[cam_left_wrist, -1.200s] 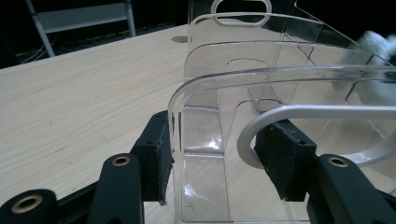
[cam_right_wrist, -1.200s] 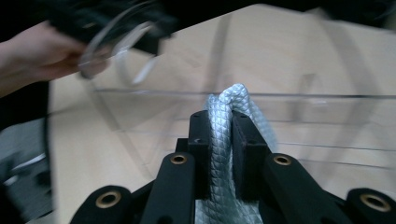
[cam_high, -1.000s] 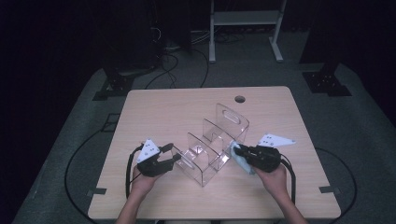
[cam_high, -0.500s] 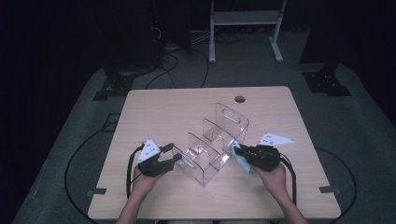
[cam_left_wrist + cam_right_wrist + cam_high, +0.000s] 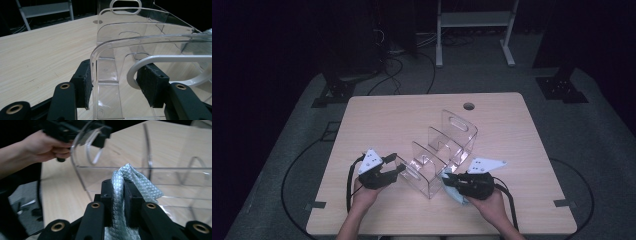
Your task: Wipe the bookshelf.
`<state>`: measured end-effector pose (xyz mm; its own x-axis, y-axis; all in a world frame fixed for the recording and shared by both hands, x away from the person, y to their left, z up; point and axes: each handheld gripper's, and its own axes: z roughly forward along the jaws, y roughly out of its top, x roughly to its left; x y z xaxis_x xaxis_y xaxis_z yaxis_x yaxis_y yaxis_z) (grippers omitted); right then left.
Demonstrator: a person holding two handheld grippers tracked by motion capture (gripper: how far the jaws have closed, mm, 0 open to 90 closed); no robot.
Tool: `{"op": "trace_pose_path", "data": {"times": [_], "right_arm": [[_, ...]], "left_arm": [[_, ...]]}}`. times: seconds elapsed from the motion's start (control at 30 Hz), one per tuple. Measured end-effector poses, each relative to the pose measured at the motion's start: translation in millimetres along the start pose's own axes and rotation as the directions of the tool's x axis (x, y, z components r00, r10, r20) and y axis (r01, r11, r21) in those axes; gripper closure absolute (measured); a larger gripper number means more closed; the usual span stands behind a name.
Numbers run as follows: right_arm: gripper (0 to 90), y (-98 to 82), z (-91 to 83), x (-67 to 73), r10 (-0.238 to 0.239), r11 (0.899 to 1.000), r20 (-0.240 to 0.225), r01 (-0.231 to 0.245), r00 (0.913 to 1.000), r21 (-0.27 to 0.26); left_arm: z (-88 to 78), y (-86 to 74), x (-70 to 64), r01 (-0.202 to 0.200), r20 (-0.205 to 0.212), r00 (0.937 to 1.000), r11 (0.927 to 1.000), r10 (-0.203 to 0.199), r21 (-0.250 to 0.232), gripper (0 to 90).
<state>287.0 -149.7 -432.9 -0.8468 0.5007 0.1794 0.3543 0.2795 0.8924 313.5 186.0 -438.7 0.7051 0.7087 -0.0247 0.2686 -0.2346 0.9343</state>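
A clear plastic organizer with several upright dividers stands in the middle of the wooden table. My left gripper is shut on its near end wall; in the left gripper view the pads clamp the strip of the organizer between the wall's edge and its handle cutout. My right gripper is shut on a pale blue quilted cloth and holds it against the organizer's near right side. In the right gripper view the cloth bunches between the jaws of the right gripper, pressed to the clear wall.
A round cable hole lies near the table's far edge. Cables and a metal stand are on the dark floor beyond. In the right gripper view, the person's other hand holds the left gripper behind the organizer.
My right gripper has slid left and nearer along the organizer's side, carrying the cloth. The left gripper and organizer have stayed put.
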Motion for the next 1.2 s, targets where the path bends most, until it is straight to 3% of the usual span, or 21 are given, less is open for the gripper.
{"op": "trace_pose_path", "data": {"times": [0.1, 0.23, 0.3, 0.37, 0.47, 0.57, 0.8, 0.9, 1.07, 1.2], "right_arm": [[79.2, -0.6, 0.3, 2.7, 0.011, 1.000, 0.007, -0.011, 0.9999, -0.005], [79.2, 0.1, 10.7, 23.6, -0.031, 0.999, -0.047, 0.032, 0.9984, 0.011], [79.2, 2.1, 12.7, 30.7, -0.068, 0.997, -0.043, 0.069, 0.9968, 0.025], [79.2, 3.7, 10.1, 26.4, -0.058, 0.998, -0.052, 0.060, 0.9970, 0.024], [79.2, 4.2, 0.6, 14.3, -0.024, 1.000, -0.013, 0.024, 0.9996, -0.006], [79.2, 2.8, -1.5, 9.2, 0.021, 0.999, -0.010, -0.021, 0.9997, -0.024], [79.2, 3.3, 14.1, 37.8, -0.051, 0.999, -0.072, 0.052, 0.9961, 0.006], [79.2, 4.4, 12.1, 33.1, -0.050, 0.999, -0.081, 0.051, 0.9955, 0.011], [79.2, 2.1, 2.6, 14.0, 0.002, 1.000, -0.014, -0.003, 0.9999, -0.014], [79.2, 1.4, 7.3, 22.4, -0.011, 1.000, -0.024, 0.011, 0.9997, -0.003]], "left_arm": [[1.2, 0.6, -0.6, 0.002, -0.003, 1.0000, 1.0000, -0.002, 0.002, 46.8], [1.1, 0.3, 0.3, 0.004, -0.005, 1.0000, 1.0000, -0.004, -0.001, 46.8], [0.5, 0.1, 0.6, 0.002, -0.005, 1.0000, 1.0000, -0.002, -0.001, 46.8], [0.3, -0.1, 0.4, -0.002, -0.003, 1.0000, 1.0000, 0.002, -0.001, 46.8], [0.6, 0.1, 0.0, -0.001, -0.001, 1.0000, 1.0000, 0.001, -0.001, 46.8], [1.2, 0.5, -0.8, 0.000, -0.004, 1.0000, 1.0000, 0.000, 0.001, 46.8], [0.8, 0.6, -0.6, 0.006, -0.011, 0.9999, 1.0000, -0.006, 0.005, 46.7], [0.5, 0.7, -0.3, -0.001, -0.009, 1.0000, 1.0000, 0.001, 0.005, 46.7], [1.0, 1.3, -1.4, 0.002, -0.008, 1.0000, 1.0000, -0.002, 0.008, 46.7], [1.1, 1.1, -0.5, 0.005, -0.011, 0.9999, 1.0000, -0.005, 0.007, 46.7]]}}
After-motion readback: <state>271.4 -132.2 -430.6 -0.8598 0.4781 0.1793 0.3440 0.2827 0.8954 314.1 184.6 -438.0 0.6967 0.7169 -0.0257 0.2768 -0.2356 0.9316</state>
